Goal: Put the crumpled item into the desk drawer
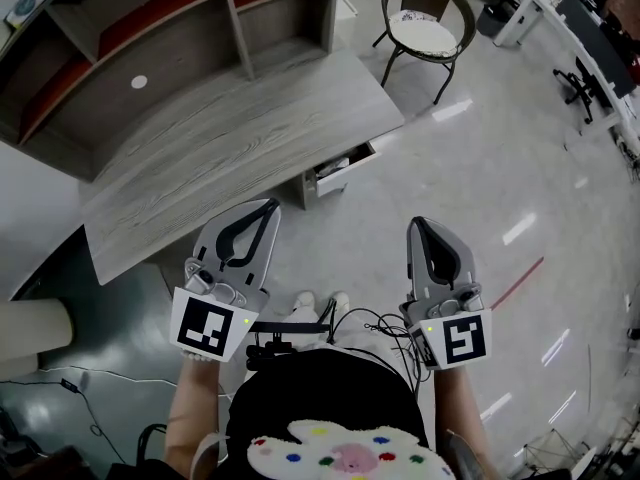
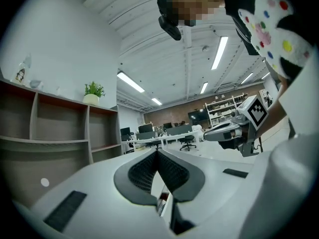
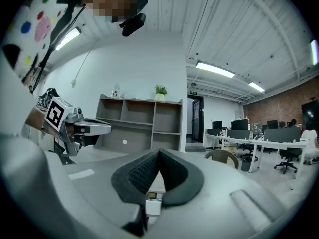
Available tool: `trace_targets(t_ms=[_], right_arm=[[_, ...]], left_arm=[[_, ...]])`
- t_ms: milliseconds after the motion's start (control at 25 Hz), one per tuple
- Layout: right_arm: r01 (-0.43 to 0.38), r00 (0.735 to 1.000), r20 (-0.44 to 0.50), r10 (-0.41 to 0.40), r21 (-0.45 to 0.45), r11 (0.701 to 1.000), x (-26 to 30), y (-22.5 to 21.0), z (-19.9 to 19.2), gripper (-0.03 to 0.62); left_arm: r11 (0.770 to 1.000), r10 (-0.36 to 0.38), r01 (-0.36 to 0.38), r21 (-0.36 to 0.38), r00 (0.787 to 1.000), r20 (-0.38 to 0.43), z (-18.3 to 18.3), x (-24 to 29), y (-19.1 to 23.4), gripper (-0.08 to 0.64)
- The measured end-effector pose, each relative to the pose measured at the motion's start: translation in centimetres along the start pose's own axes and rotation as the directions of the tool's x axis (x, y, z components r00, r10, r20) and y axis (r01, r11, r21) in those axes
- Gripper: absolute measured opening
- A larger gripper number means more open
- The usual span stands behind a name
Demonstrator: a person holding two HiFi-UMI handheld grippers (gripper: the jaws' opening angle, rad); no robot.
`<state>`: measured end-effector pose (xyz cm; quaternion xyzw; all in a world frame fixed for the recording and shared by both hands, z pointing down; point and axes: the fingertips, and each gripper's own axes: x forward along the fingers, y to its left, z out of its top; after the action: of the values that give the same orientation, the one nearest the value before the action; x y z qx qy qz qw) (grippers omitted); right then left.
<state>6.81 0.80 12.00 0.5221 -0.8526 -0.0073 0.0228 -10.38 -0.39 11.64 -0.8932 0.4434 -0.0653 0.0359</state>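
Both tools are held low and close to the body, side by side and pointed forward toward the desk [image 1: 230, 158]; judged from this, a resting carry is suggested rather than a reach, since neither tip is near anything that could be picked up. The left gripper [image 1: 268, 206] is seen pressed together with nothing between its ribbed pads, and the right gripper [image 1: 418, 223] is likewise closed on nothing. The drawer [image 1: 345, 173] under the right end of the desk is pulled partly out, which would leave it ready to receive something or to be pushed in.

No crumpled item can be picked out on the wooden desk top or in either grip. A pale shape is glimpsed inside the drawer (too small for its form or material to be told), so it may be that the item has been placed there already, but this cannot be confirmed. A small white round spot [image 1: 139, 82] is noticed on the shelf unit [image 1: 150, 38] behind the desk; it looks flat, not crumpled. A chair [image 1: 425, 28] stands well apart, beyond the desk
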Motion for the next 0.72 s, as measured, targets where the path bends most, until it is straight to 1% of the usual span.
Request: trace_targets(t_ms=[240,360,560,720], right_arm=[[-0.024,1.000,0.002,0.024,-0.019,1.000,0.35,0.18,-0.04,0.009],[-0.022,1.000,-0.014,0.022,-0.029,0.999,0.29,-0.03,-0.24,0.009],[-0.008,1.000,-0.016,0.008,-0.001,1.000,0.42,-0.31,0.00,0.009],[-0.026,1.000,-0.016,0.026,-0.018,0.999,0.19,-0.25,-0.39,0.008]], left_arm=[[1.000,0.009,-0.009,-0.007,1.000,0.001,-0.19,-0.05,0.37,0.006],[1.000,0.007,-0.007,-0.007,1.000,-0.006,-0.32,-0.11,0.33,0.006],[1.000,0.010,-0.010,-0.011,1.000,-0.008,-0.36,-0.04,0.36,0.006],[1.000,0.011,-0.011,-0.007,1.000,-0.008,-0.38,-0.09,0.41,0.006]])
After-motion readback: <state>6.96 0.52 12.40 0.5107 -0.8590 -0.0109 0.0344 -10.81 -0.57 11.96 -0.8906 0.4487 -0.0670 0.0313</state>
